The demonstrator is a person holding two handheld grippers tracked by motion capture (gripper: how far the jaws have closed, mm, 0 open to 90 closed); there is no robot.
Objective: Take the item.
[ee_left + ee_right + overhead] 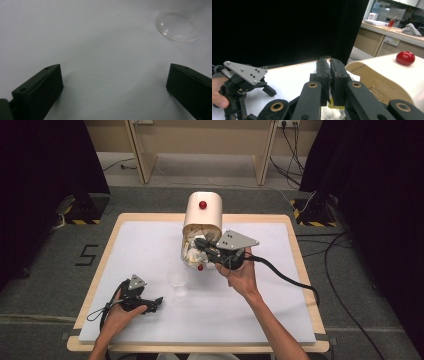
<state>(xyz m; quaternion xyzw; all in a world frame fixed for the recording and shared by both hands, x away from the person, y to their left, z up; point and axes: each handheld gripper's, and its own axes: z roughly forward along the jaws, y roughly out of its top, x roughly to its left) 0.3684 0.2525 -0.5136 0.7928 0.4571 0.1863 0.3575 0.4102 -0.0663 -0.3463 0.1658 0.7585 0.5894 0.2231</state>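
A cream box [202, 215] with a red knob [202, 205] lies tipped toward me at the back of the table, its mouth stuffed with white packets [190, 252]. My right gripper [198, 242] reaches into that mouth. In the right gripper view its jaws [329, 62] are pressed together on a thin pale sliver of packet, with the box [382, 75] to their right. My left gripper [159, 301] rests low on the white mat, open and holding nothing [114, 68]. A clear plastic cup [178, 280] stands just ahead of it, up and to the right [177, 27].
A white mat [150, 245] covers the wooden table [295, 245]. A second red knob [200, 267] shows at the box's near rim. Cables trail off the table's right side onto the floor [330, 270]. Black curtains hang at both sides.
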